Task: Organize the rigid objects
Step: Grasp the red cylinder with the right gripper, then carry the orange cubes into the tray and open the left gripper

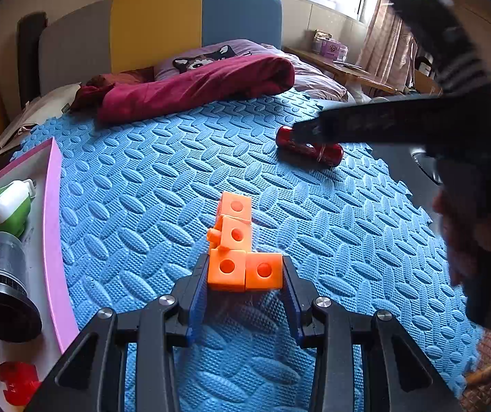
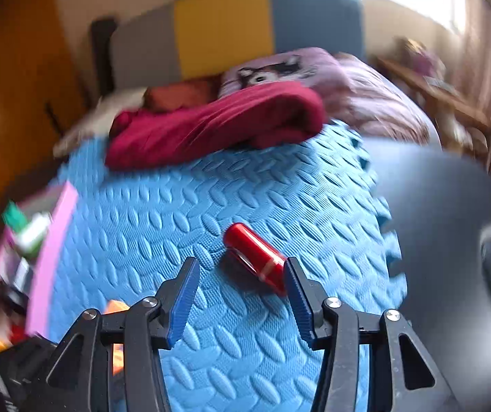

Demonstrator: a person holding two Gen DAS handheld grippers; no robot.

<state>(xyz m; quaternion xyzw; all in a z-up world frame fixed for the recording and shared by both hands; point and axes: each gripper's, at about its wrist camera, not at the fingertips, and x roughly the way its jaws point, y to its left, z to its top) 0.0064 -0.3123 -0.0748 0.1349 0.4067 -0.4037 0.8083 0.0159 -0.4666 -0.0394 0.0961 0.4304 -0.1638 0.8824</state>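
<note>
Broadly, a blue embossed foam mat (image 1: 163, 158) is seen spread over the bed, with a pink-rimmed plastic tray (image 1: 53, 206) of already gathered items at its left edge. An L-shaped cluster of orange snap-together plastic cubes (image 1: 238, 250) lies on the mat, its long arm running away from the camera; the short arm is clamped between the pads of the left gripper (image 1: 245, 274), which are closed against its two outer faces. The tray is judged the likely destination, lying well to the left of this grip.

Smaller: a red glossy cylinder (image 2: 255, 257) rests on the mat near the right edge, long axis slanting from upper left to lower right in the right wrist view. The right gripper (image 2: 242, 271) is held apart and empty; the cylinder's near end sits just beside the right-hand pad, off-centre in the gap. The right hand is plainly nearer. A roll to cross the axis and a shift rightward are judged necessary before closing.
</note>
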